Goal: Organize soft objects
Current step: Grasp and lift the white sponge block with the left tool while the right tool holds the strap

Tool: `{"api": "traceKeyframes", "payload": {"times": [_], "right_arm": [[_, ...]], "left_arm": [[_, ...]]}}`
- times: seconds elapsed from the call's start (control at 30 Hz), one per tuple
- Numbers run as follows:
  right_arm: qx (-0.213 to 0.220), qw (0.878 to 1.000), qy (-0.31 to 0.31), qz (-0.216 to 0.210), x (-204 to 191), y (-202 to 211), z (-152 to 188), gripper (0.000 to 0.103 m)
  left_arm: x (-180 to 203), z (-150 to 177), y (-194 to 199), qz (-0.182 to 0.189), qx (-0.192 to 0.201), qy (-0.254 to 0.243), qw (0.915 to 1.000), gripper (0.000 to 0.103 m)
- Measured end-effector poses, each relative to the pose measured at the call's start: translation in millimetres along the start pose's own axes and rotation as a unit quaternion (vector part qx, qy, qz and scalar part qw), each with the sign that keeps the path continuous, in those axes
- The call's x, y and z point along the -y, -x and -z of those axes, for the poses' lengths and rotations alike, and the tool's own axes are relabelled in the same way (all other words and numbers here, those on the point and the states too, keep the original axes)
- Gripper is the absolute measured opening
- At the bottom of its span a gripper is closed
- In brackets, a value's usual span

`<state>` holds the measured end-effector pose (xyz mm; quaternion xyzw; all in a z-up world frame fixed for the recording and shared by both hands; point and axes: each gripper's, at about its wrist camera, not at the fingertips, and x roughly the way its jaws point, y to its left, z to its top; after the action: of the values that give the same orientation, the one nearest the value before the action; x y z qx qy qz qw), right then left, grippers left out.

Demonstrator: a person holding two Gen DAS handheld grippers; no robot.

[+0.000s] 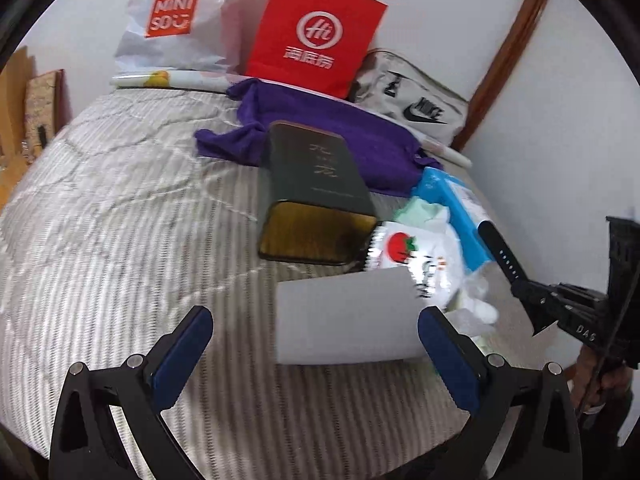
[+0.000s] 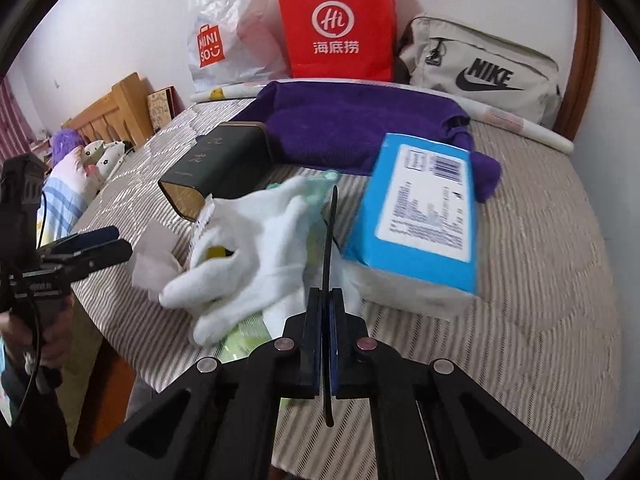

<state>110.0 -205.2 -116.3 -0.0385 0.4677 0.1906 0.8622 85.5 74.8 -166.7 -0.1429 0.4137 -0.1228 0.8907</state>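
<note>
My right gripper (image 2: 326, 300) is shut on a black watch strap (image 2: 329, 240), held edge-on above the bed; the strap also shows in the left wrist view (image 1: 500, 250). My left gripper (image 1: 316, 334) is open and empty, low over the striped bedspread (image 1: 120, 240), with a white card (image 1: 344, 316) between its fingers' line of sight. White gloves (image 2: 248, 248) lie in a heap beside a blue tissue pack (image 2: 424, 208). A purple towel (image 2: 352, 124) lies behind them. A snack packet with a tomato print (image 1: 408, 252) sits by the card.
A dark green tin box (image 2: 224, 164) lies on the bed. At the wall stand a white Miniso bag (image 2: 228, 40), a red paper bag (image 2: 336, 24) and a grey Nike bag (image 2: 480, 72). A wooden headboard (image 2: 108, 116) and pillows are at left.
</note>
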Motion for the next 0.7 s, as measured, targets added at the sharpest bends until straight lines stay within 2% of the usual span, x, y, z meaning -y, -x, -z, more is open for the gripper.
{"api": "traceKeyframes", "payload": {"times": [0.07,0.23,0.43,0.57,0.6,0.67,0.7], "right_arm": [[0.001,1.0,-0.005,0.004,6,7,6,0.003],[-0.007,1.0,-0.013,0.019,20,15,26,0.003],[-0.035,0.998,-0.035,0.031,40,1,47,0.003],[-0.048,0.997,-0.043,0.031,45,-13,55,0.003],[-0.05,0.997,-0.045,0.032,46,-16,56,0.003],[-0.052,0.997,-0.046,0.032,49,-20,58,0.003],[-0.052,0.997,-0.046,0.033,49,-21,58,0.003]], "left_arm": [[2,0,-4,0.023,-0.002,-0.005,0.9997,0.103],[2,2,-22,0.028,-0.024,-0.004,0.9993,0.103],[-5,8,-33,0.055,-0.039,0.012,0.9977,0.103],[-2,8,-37,0.043,-0.041,0.009,0.9982,0.103],[-1,8,-38,0.038,-0.042,0.006,0.9984,0.1],[2,7,-38,0.035,-0.044,0.003,0.9984,0.084],[3,6,-37,0.041,-0.042,0.004,0.9983,0.083]]}}
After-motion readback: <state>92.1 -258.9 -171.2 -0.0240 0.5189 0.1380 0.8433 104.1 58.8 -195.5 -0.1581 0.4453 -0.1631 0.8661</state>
